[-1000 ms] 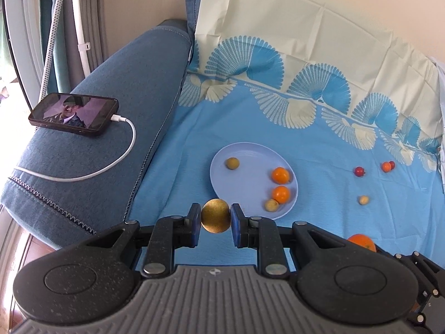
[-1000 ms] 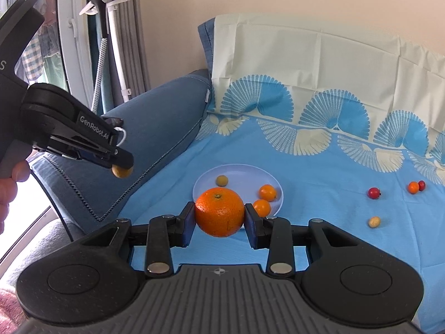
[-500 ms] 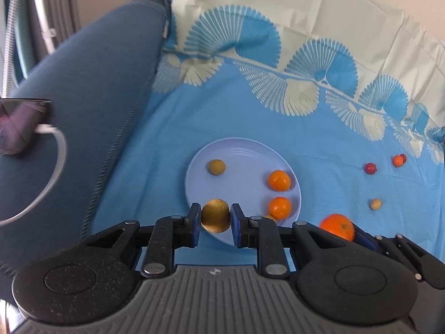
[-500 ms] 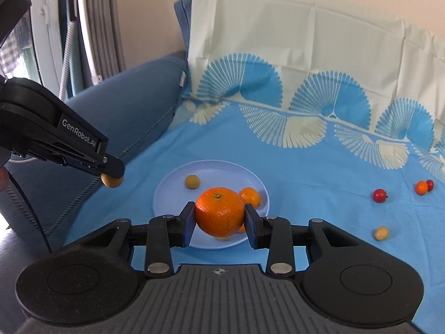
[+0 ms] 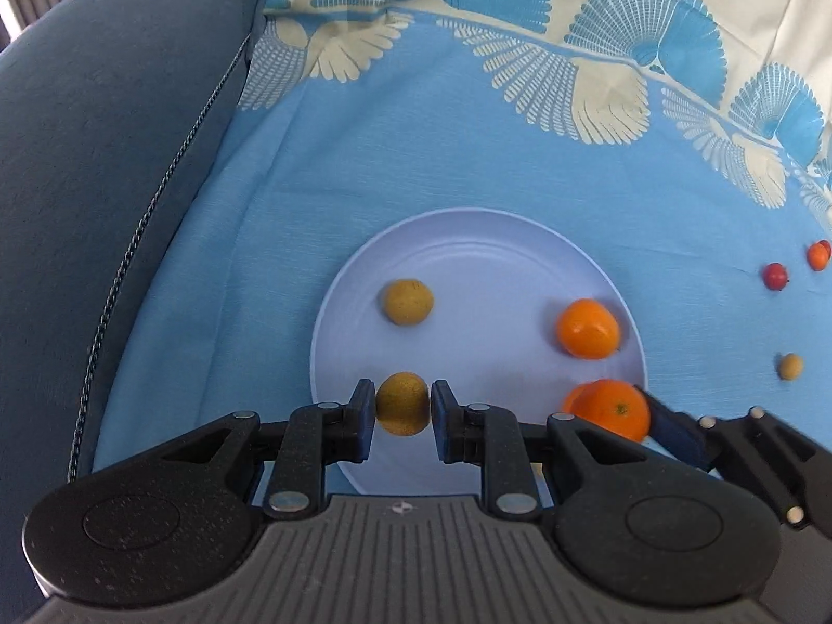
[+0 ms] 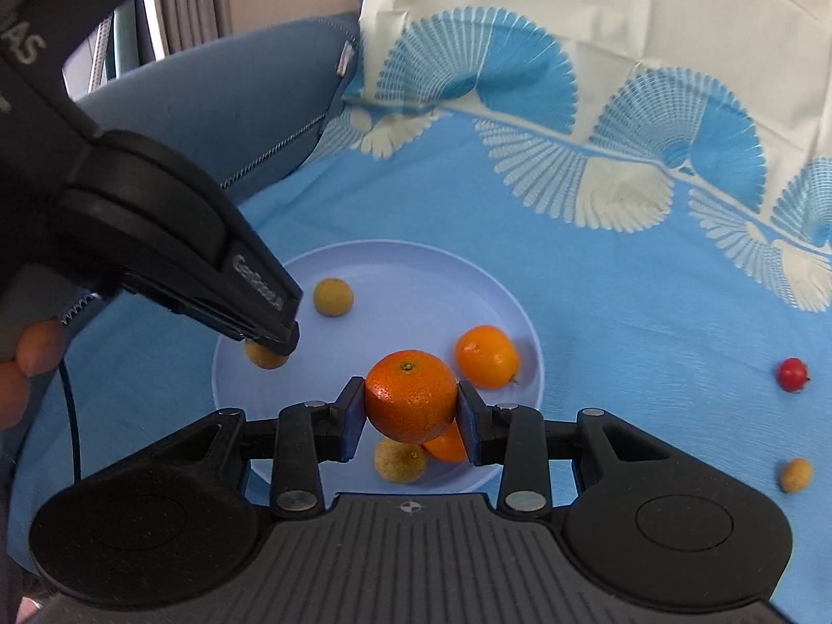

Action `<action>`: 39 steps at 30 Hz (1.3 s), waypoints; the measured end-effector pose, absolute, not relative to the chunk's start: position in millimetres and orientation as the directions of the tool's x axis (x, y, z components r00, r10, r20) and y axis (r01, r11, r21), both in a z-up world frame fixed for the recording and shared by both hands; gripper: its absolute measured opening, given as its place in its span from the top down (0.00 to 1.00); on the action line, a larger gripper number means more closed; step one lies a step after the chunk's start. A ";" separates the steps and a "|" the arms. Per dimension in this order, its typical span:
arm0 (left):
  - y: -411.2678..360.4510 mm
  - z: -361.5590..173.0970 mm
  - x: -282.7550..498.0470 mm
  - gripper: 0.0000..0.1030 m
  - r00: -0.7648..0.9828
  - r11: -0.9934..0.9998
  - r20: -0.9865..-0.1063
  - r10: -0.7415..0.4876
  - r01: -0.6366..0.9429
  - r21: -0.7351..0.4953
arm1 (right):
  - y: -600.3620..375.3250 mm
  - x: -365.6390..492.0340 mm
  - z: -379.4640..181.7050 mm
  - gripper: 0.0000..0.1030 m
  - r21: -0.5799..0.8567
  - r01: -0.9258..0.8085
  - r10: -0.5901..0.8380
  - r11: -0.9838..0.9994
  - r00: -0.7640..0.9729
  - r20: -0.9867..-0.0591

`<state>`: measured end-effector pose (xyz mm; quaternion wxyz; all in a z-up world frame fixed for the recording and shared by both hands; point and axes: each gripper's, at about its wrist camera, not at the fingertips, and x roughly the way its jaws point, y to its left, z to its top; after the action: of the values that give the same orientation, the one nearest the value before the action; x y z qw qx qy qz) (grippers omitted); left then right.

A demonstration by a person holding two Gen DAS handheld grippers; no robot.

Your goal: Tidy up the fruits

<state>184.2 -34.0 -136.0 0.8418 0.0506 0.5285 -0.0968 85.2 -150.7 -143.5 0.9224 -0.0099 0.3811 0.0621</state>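
A pale blue plate [image 5: 468, 223] lies on the blue patterned cloth. My left gripper [image 5: 403, 398] hangs low over the plate's near left part, and its jaws are opening. A small yellow-brown fruit [image 5: 403, 404] still sits between the pads, touching both. My right gripper [image 6: 411, 403] is shut on a mandarin [image 6: 410, 395] above the plate's [image 6: 416, 252] near side. On the plate lie a yellow-brown fruit [image 6: 333, 297], a small orange [image 6: 486, 356], another orange partly hidden under the mandarin, and a second yellow-brown fruit [image 6: 400, 462].
On the cloth to the right lie a red fruit [image 6: 793, 374], a small yellow fruit [image 6: 794, 474] and a small orange fruit [image 5: 817, 255]. A blue sofa armrest [image 5: 104, 156] rises on the left. A hand [image 6: 26, 364] holds the left gripper.
Both grippers came forward and down until they hang over the plate, each with its fruit between the pads. The phone and its cable dropped out of the left wrist view.
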 end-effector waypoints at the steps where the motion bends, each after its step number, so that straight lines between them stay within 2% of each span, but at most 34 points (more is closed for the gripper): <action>1: -33.3 -134.8 185.2 0.50 0.431 0.976 -0.897 -0.103 0.216 -0.008 | -151.1 87.1 -144.0 0.62 0.026 -0.123 0.106 0.992 0.706 -0.700; 2: -32.2 -132.4 185.8 0.15 0.442 0.979 -0.893 -0.089 0.205 0.004 | -152.2 89.0 -143.6 0.60 0.029 -0.128 0.112 0.991 0.710 -0.695; 3: -29.8 -128.0 185.1 0.01 0.462 0.982 -0.884 -0.074 0.187 0.015 | -153.2 89.8 -142.1 0.49 0.031 -0.131 0.116 0.991 0.715 -0.689; 4: -26.8 -121.7 182.4 0.00 0.490 0.985 -0.868 -0.075 0.172 0.012 | -154.3 89.4 -138.5 0.42 0.027 -0.124 0.109 0.992 0.725 -0.680; 6: -20.9 -108.9 175.0 0.00 0.513 0.985 -0.854 -0.093 0.170 -0.005 | -156.2 84.6 -128.4 0.16 0.004 -0.102 0.079 0.995 0.748 -0.659; 11: -2.0 -83.2 135.9 0.00 0.510 0.989 -0.856 -0.082 0.150 -0.005 | -159.5 46.7 -100.8 0.03 -0.006 -0.065 0.045 0.998 0.751 -0.659; 17: 20.4 -58.8 57.8 0.00 0.522 0.988 -0.850 -0.068 0.153 0.015 | -145.6 -23.4 -73.6 0.01 0.017 -0.021 0.027 1.000 0.731 -0.682; 31: 49.0 8.9 -55.0 0.00 0.664 0.990 -0.739 -0.111 0.139 -0.024 | -126.0 -132.8 -12.5 0.01 -0.004 0.033 -0.030 0.999 0.858 -0.513; 39: 50.2 24.0 -90.7 0.00 0.702 0.988 -0.702 -0.120 0.156 -0.012 | -122.9 -170.3 2.0 0.01 -0.004 0.036 -0.033 0.999 0.886 -0.462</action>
<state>-90.7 50.2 24.0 0.9221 0.0243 0.3788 -0.0748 -170.3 -122.9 2.0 0.9712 0.0025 0.2377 -0.0178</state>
